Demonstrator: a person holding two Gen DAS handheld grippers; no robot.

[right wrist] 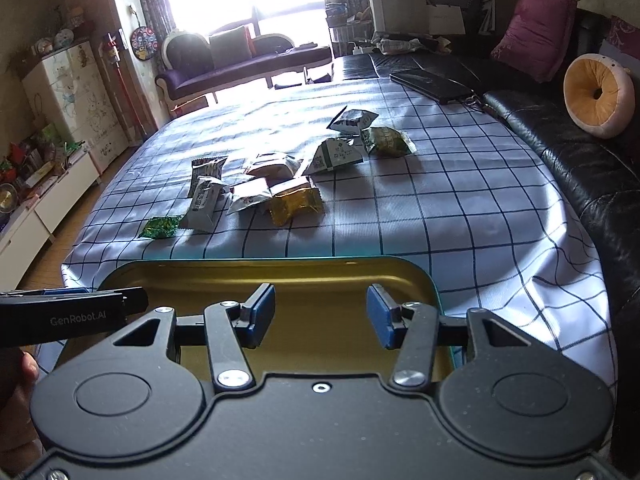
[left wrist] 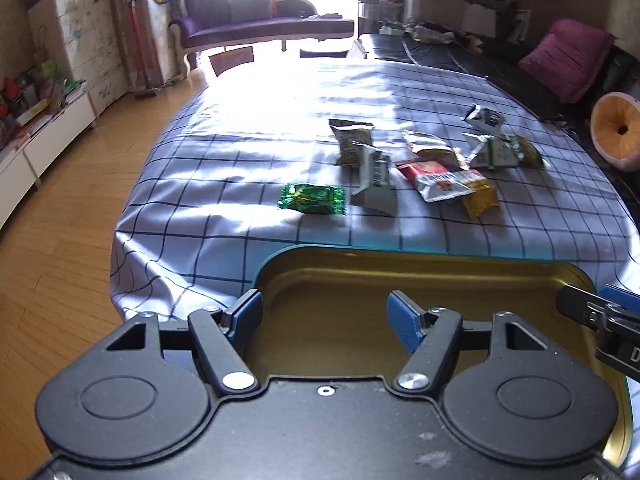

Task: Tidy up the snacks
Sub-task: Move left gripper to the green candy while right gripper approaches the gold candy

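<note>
Both the left gripper point(left wrist: 324, 316) and right gripper point(right wrist: 321, 312) hold jaws wide and empty over the tin point(left wrist: 440, 276); beyond them, light, crinkly, slippery snack packets point(right wrist: 296, 200) want pinching at a crimped end.

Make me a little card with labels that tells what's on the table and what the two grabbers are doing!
table: covered by a white checked cloth
tin: gold-lined tin at the near edge, nothing in the part that shows
snacks: loose packets in a cluster beyond the tin, none in it
nearest packet on the left: green packet
yellow packet: yellow packet lies among silver ones
left gripper: left gripper open, over the tin, holding nothing
right gripper: right gripper open, over the tin, holding nothing
</note>
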